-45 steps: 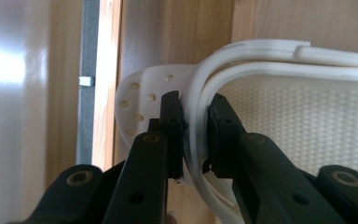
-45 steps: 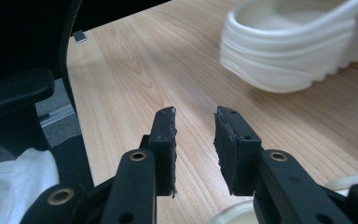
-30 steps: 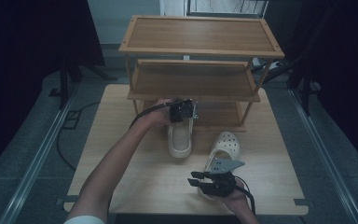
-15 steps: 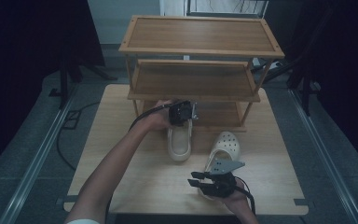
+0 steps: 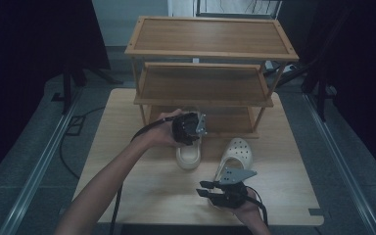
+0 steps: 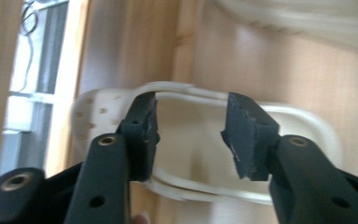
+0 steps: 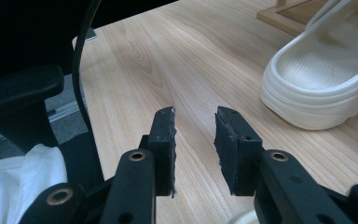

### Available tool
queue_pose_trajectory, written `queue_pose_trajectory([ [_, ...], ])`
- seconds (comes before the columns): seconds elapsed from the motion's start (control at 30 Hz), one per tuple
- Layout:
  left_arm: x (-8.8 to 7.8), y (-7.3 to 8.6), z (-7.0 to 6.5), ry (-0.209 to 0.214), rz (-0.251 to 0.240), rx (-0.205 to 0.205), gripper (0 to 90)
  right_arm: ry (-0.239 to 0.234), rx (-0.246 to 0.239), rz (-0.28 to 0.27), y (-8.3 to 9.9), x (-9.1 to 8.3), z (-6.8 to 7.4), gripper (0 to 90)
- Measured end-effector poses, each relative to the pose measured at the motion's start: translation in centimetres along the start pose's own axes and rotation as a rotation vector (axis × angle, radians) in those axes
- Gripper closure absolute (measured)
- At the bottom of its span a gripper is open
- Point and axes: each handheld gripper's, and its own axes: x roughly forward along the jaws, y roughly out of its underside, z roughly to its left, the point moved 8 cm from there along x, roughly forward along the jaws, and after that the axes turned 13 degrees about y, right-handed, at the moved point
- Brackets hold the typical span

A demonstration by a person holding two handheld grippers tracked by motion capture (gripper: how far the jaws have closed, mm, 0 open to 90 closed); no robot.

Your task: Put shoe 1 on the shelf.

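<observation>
We are logging, largest first: shoe rack beyond the left gripper; first clog under its just-opening, empty jaws, seemingly released; second clog ahead of the open, idle right gripper, likely next to grasp.

Left tool hides clog toe; left view blurred.

Left gripper at frame centre, forearm stretched from lower left, jaws just opening. Right gripper at lower centre, jaws parted, empty.
</observation>
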Motion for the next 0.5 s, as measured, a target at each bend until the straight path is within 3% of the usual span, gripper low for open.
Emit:
queue_pose_trajectory([
  [0.07, -0.3, 0.3, -1.1, 0.006, -0.026, -0.025, 64.0, 0.001, 0.000, 0.000, 0.0, 0.0, -0.1, 68.2],
  [0.13, -0.2, 0.9, -2.5, 0.010, -0.051, -0.062, 76.7, 0.004, 0.003, 0.000, 0.0, -0.1, -0.2, 68.2],
  [0.23, 0.2, 2.0, -4.4, 0.047, -0.060, -0.102, 84.4, 0.005, 0.005, 0.001, 0.0, -0.1, -0.2, 68.2],
  [0.37, 1.6, 3.1, -6.7, 0.110, -0.056, -0.132, 88.4, 0.008, 0.004, 0.003, 0.1, 0.0, -0.3, 68.1],
  [0.5, 4.2, 3.8, -8.8, 0.167, -0.027, -0.155, 89.6, 0.009, 0.006, 0.009, 0.2, 0.1, -0.3, 68.0],
])
